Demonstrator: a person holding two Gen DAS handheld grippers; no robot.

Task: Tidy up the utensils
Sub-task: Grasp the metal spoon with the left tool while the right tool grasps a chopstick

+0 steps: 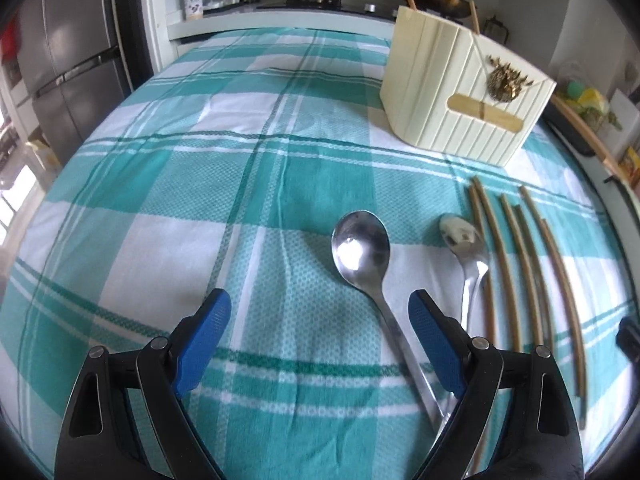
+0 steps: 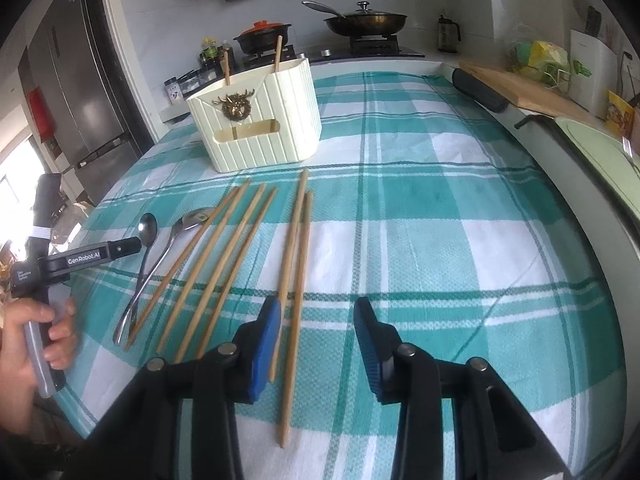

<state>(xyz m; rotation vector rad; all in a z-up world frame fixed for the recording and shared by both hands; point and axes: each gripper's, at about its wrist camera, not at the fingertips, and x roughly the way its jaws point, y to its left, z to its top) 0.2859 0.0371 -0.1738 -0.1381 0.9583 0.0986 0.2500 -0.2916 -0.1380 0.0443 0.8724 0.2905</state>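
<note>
Hovering spread and empty, left hand-held gripper (image 1: 320, 344) over spoon (image 1: 362, 250), right hand-held gripper (image 2: 316, 340) beside chopsticks (image 2: 294, 264): risks pinching cloth (image 1: 160, 208), or dragging neighbouring spoon (image 1: 466, 248) along.

We see two shiny steel spoons (image 1: 362, 250) lying bowl-up on the teal-checked tabletop (image 1: 160, 184), just beside six loose bamboo chopsticks (image 2: 224, 256) laid roughly parallel. Behind them stands a cream ribbed utensil box (image 2: 260, 120), upright, with two chopsticks poking from it.
</note>
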